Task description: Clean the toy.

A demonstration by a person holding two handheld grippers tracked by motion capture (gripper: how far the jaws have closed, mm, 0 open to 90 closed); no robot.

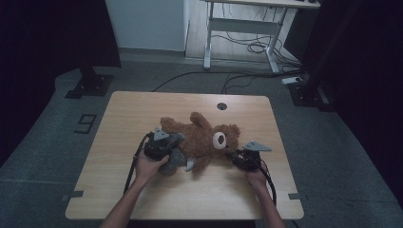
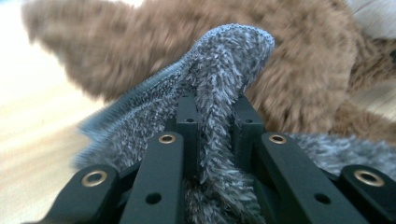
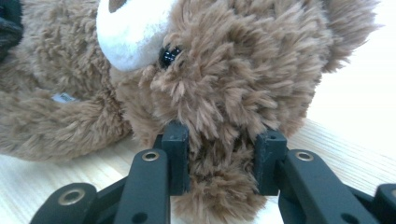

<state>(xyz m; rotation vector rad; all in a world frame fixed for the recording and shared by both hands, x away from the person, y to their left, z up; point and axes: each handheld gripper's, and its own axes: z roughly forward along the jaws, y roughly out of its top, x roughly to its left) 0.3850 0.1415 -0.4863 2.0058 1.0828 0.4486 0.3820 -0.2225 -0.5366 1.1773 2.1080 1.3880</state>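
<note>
A brown teddy bear (image 1: 204, 137) lies on its side in the middle of the wooden table (image 1: 138, 111), its white muzzle toward the right. A grey fuzzy cloth (image 1: 178, 160) lies against the bear's lower body. My left gripper (image 1: 174, 145) is shut on a fold of that cloth (image 2: 219, 84), which stands up between the jaws (image 2: 215, 109) with the bear's fur (image 2: 303, 79) right behind. My right gripper (image 1: 232, 155) is at the bear's head (image 3: 224, 70). Its jaws (image 3: 223, 144) are closed on a tuft at the ear, below the black eye.
A round cable hole (image 1: 222, 106) sits near the table's far edge. Beyond the table, a white-legged desk (image 1: 247, 23) stands over loose cables on the floor. Black stand bases (image 1: 89, 86) (image 1: 304, 92) flank the table's far corners.
</note>
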